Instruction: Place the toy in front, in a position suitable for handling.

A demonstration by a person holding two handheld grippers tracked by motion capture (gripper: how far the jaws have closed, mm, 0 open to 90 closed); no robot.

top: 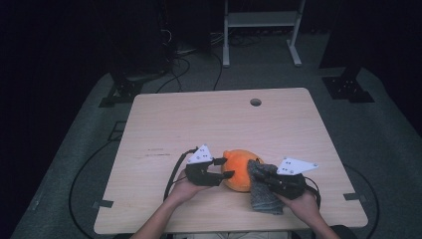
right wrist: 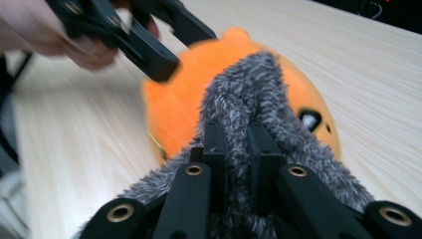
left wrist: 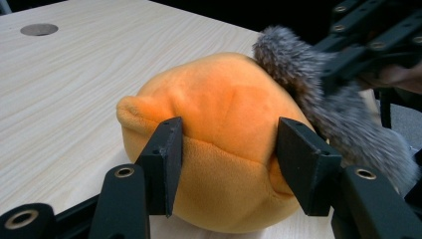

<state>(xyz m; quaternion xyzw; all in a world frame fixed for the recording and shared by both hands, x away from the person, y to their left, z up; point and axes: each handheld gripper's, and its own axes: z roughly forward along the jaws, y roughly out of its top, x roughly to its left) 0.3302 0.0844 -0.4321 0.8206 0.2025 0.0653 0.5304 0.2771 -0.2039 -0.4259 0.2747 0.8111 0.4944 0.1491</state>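
An orange plush toy (top: 241, 167) (left wrist: 224, 99) (right wrist: 174, 104) sits on the wooden table (top: 209, 124) near its front edge. My left gripper (top: 228, 167) (left wrist: 229, 134) comes at it from the left, and its two black jaws press into the toy's sides. A grey fuzzy cloth (top: 263, 196) (left wrist: 343, 119) (right wrist: 249, 84) lies draped against the toy's right side and hangs down toward the table. My right gripper (top: 263, 175) (right wrist: 236, 129) is shut on this cloth, with fur bunched between its jaws. In the right gripper view the toy's dark eye (right wrist: 311, 119) peeks out beside the cloth.
A round hole (top: 255, 102) (left wrist: 39, 29) is cut into the table near its far edge. Beyond the table stand a white metal frame (top: 261, 20), black stand feet (top: 122, 92) and cables on the grey floor. Bare tabletop stretches behind and to the left of the toy.
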